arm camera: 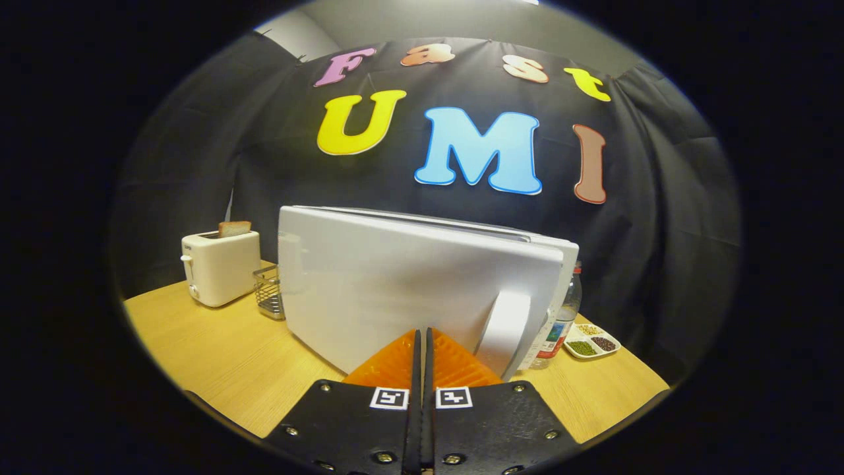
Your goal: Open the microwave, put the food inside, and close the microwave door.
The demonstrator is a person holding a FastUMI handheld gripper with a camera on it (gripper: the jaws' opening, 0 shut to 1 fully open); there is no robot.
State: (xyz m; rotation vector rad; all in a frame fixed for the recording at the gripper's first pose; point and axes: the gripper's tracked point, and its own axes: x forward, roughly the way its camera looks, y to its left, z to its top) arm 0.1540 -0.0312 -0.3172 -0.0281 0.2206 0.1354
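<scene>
The microwave [409, 284], a smooth white box with a curved handle [504, 326], stands on the woodgrain bench [217, 363] just ahead of my fingers [422, 346], which are clenched together on nothing. A cream toaster [221, 267] holding a bread slice and a wire rack [269, 293] stand to one side, a bottle [562, 316] and a seed dish [591, 341] to the other.

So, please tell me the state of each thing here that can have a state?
gripper: shut, nothing held, tips at the microwave door.
microwave: door closed or nearly closed.
toaster: a bread slice stands up out of its slot.
bottle: upright.
divided dish: filled.
wire basket: contents unclear.
</scene>
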